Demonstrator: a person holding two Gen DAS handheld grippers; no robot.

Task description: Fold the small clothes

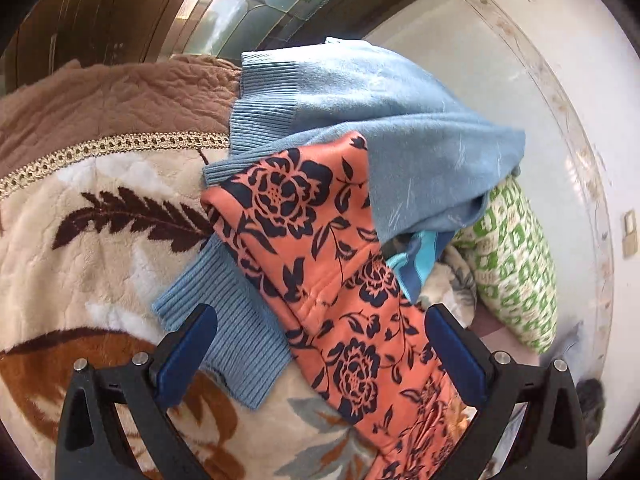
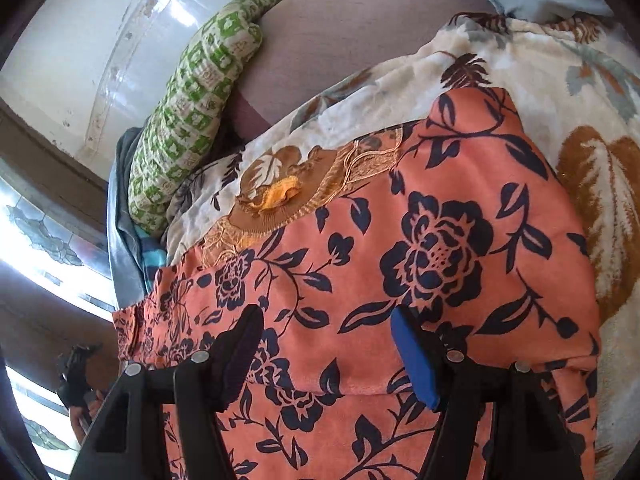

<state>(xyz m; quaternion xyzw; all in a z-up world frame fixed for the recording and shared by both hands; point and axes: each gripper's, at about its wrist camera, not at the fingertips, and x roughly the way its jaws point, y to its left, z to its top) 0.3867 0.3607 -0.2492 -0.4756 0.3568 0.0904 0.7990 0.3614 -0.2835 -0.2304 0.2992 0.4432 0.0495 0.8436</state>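
Observation:
An orange garment with dark blue flowers lies on a plush floral blanket. A blue knit sweater lies partly under and behind it. My left gripper is open above the orange garment and the sweater's ribbed cuff, holding nothing. In the right wrist view the orange garment spreads wide below my right gripper, which is open and empty, close over the cloth. A brown embroidered piece with a yellow patch lies at the garment's far edge.
A green and white patterned pillow lies at the bed's side by the white wall; it also shows in the right wrist view. A striped blue cloth peeks from under the sweater. A patterned glass window is at the left.

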